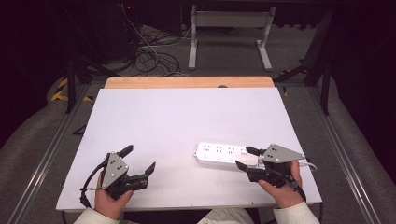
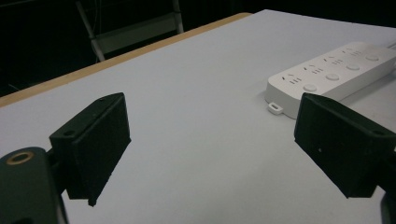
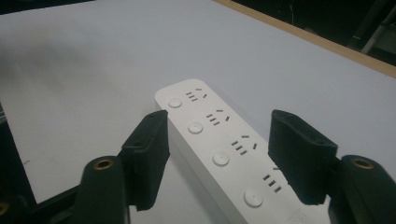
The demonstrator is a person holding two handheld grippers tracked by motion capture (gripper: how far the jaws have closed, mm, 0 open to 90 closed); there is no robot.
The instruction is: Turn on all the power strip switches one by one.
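Between my right gripper's (image 3: 217, 156) part-open jaws lies one white power strip (image 3: 219, 149) on the table (image 1: 163, 121), four sockets, four round buttons; I cannot tell if the pads touch it. No readable writing. Well off, my left gripper (image 1: 138, 160) gapes wide, empty.

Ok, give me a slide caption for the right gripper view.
Right gripper straddling a white power strip on the white table, jaws apart on either side.
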